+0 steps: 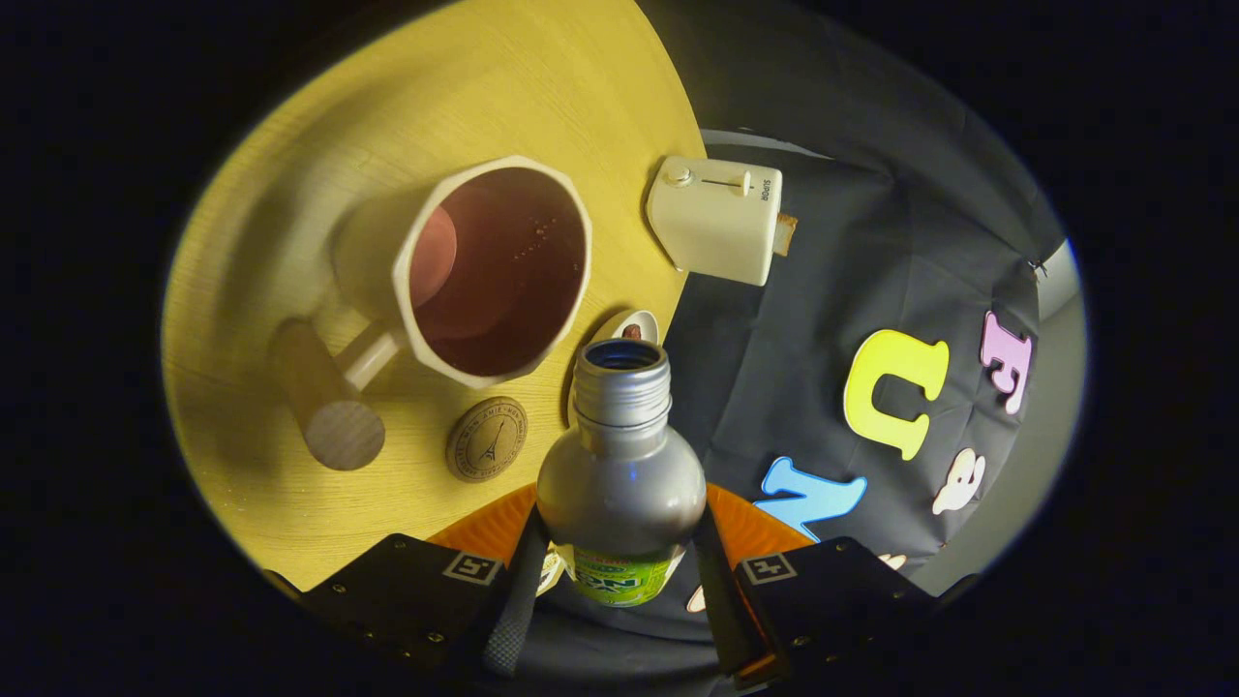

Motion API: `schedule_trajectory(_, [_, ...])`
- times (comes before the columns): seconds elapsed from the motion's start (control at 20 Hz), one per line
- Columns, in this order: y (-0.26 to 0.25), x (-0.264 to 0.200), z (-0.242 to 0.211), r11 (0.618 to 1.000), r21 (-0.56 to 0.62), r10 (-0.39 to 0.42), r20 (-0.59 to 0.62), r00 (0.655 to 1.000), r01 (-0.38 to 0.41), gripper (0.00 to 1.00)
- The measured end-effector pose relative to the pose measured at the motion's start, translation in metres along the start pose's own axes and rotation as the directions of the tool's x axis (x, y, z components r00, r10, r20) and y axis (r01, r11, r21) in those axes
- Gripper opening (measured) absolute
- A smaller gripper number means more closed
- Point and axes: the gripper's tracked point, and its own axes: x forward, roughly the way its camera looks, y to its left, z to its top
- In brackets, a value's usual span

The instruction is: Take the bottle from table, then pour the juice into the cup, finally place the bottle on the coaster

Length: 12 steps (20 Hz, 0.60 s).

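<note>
Holding the bottle (620, 465) tight, the two fingers (518, 581) press on its sides, one on each side. The gripper (616, 590) has the bottle between them, and the bottle points forward. It is shiny and silver, with a round belly, a ridged neck and an open mouth with no cap. A green label shows low down, near the fingers.

Just beyond the bottle's mouth stands the cup (492, 266). It is pale, with flat sides and a wooden handle, and dark red juice sits inside it. The bottle's mouth is close to the cup's rim but off to one side of it.

A small round coaster (487, 439) lies flat on the yellow surface (290, 213), just beside the cup and near the bottle's neck. A small white dish (631, 327) peeks out behind the bottle's mouth. A cream toaster (716, 218) sits at the surface's curved edge, well apart from the cup. Open room lies on the surface past the cup.
</note>
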Motion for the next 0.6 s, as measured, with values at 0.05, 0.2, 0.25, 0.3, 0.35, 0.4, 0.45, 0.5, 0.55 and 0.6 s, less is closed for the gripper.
schedule_trajectory(0.05, [-0.0005, -0.0005, -0.0005, 1.000, -0.010, 0.000, 0.001, 1.000, 0.000, 0.75])
schedule_trajectory(0.2, [-0.0019, 0.0004, -0.0021, 0.999, -0.032, -0.003, 0.005, 1.000, 0.003, 0.74])
schedule_trajectory(0.25, [-0.0028, 0.0001, -0.0023, 0.999, -0.038, -0.005, 0.006, 1.000, 0.006, 0.74])
schedule_trajectory(0.3, [-0.0038, 0.0002, -0.0029, 0.999, -0.044, -0.008, 0.009, 1.000, 0.008, 0.75])
schedule_trajectory(0.35, [-0.0050, -0.0006, -0.0031, 0.999, -0.046, -0.010, 0.010, 1.000, 0.010, 0.74])
schedule_trajectory(0.4, [-0.0058, -0.0006, -0.0032, 0.999, -0.049, -0.011, 0.011, 1.000, 0.012, 0.75])
schedule_trajectory(0.45, [-0.0059, -0.0008, -0.0033, 0.999, -0.050, -0.012, 0.013, 1.000, 0.012, 0.74])
schedule_trajectory(0.5, [-0.0063, -0.0014, -0.0037, 0.999, -0.050, -0.011, 0.014, 1.000, 0.012, 0.75])
schedule_trajectory(0.55, [-0.0073, -0.0020, -0.0037, 0.999, -0.050, -0.013, 0.016, 1.000, 0.013, 0.74])
schedule_trajectory(0.6, [-0.0079, -0.0022, -0.0047, 0.998, -0.055, -0.014, 0.016, 1.000, 0.015, 0.75])
